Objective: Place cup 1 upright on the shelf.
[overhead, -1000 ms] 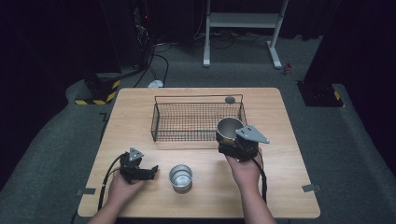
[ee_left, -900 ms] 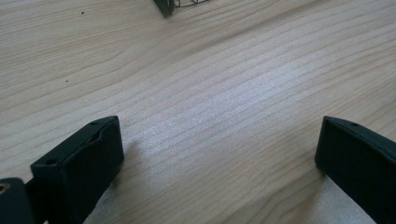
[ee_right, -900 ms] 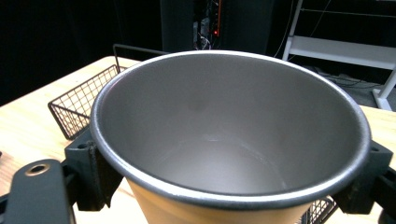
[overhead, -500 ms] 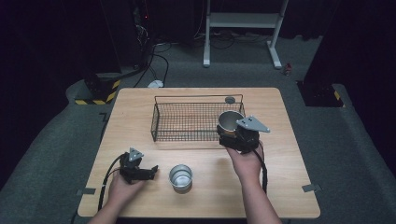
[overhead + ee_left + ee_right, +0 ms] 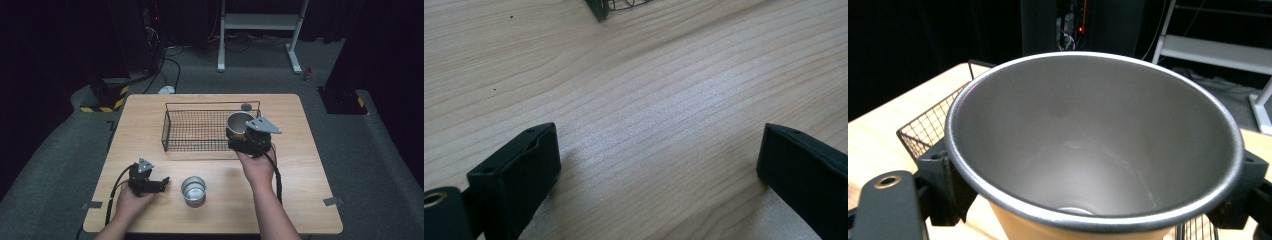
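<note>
My right gripper (image 5: 244, 136) is shut on a metal cup (image 5: 240, 121) with a tan outside, held upright in the air over the right end of the black wire basket (image 5: 200, 131). In the right gripper view the cup's open mouth (image 5: 1093, 150) sits between the two jaws of the gripper (image 5: 1093, 187), and the cup looks empty. My left gripper (image 5: 163, 182) rests low at the table's front left, pointing toward a silver cup (image 5: 194, 190) that stands apart from it. Its jaws have just been closing but stand open (image 5: 659, 145) over bare wood, with nothing between them.
A small round dark object (image 5: 246, 106) lies behind the basket near the wooden table's (image 5: 300, 200) far edge. A corner of the basket (image 5: 599, 7) shows at the top of the left gripper view. Dark floor, cables and a white stand lie beyond the table.
My right hand has carried the tan cup up and away from me, over the basket's right end. The left hand has stayed where it was.
</note>
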The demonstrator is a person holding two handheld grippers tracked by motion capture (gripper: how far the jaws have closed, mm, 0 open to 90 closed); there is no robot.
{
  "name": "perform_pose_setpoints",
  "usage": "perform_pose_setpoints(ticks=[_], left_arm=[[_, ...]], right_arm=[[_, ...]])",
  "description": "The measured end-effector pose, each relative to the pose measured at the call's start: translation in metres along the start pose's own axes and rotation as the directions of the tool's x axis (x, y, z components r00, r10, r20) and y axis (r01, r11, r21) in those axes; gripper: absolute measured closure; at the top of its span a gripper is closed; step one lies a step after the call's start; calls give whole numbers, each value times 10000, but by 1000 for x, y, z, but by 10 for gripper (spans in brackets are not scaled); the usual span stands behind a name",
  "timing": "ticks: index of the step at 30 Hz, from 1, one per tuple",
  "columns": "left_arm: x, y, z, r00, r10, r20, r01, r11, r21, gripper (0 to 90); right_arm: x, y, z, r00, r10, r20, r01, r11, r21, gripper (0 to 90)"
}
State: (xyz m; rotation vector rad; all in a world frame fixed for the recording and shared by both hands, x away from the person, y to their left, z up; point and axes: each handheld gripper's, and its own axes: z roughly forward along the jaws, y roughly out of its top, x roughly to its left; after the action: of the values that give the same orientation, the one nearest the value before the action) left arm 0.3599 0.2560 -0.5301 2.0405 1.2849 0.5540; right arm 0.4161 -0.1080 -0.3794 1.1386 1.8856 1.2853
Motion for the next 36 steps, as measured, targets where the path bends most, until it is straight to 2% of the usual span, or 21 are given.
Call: perform_pose_setpoints(ticks=[4,12,18,28,36], left_arm=[[0,0,0,10000,-27,-16,27,10000,-6,50],[0,0,0,10000,-17,-11,17,10000,-13,50],[0,0,0,10000,-72,-33,72,10000,59,36],[1,0,0,9999,-94,-95,95,9999,129,6],[2,0,0,10000,-52,-39,53,9999,147,3]], right_arm=[[2,6,8,10000,81,-14,-81,10000,-22,135],[5,14,24,9998,-209,22,209,9998,-42,135],[4,17,36,9999,-169,17,169,9998,-53,135],[-9,10,65,9995,61,313,-71,9995,310,134],[-13,12,86,9986,39,520,-62,9990,448,135]])
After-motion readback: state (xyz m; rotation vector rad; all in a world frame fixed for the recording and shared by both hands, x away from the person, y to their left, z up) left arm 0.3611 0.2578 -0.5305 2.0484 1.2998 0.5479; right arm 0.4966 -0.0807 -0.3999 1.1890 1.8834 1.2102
